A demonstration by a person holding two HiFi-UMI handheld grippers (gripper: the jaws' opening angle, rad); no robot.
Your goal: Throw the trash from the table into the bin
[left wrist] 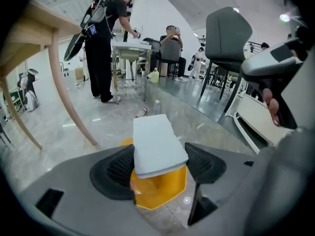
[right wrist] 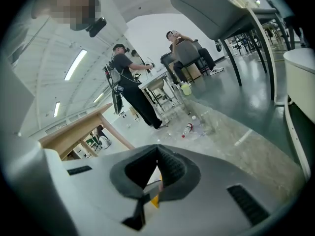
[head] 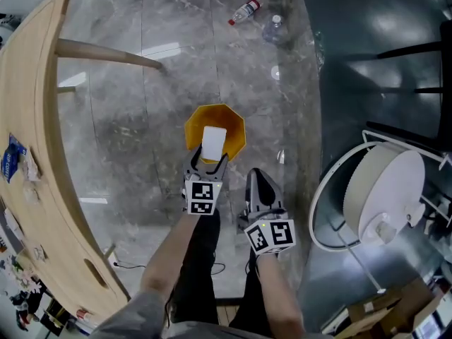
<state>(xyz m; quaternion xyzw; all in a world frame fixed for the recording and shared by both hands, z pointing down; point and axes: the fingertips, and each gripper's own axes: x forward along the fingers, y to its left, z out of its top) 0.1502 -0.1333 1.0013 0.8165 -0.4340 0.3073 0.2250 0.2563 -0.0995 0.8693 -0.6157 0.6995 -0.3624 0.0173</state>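
Your left gripper point(head: 209, 162) has its jaws clamped on a pale block point(left wrist: 156, 144), held directly over the yellow bin point(head: 237, 127) on the floor. It looks light and slightly soft, best pinched across its flat sides. Your right gripper point(right wrist: 156, 176) rides alongside, jaws pressed together on nothing, with scraps point(head: 15, 159) on the worktop point(head: 39, 104) beyond.

Pale flat box point(head: 214, 142) above yellow bin point(head: 192, 130)

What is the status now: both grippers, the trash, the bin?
Left gripper shut on pale flat rectangular block, held over yellow hexagonal plastic bin. Right gripper shut, empty, beside it. Nothing blocks the bin's mouth.
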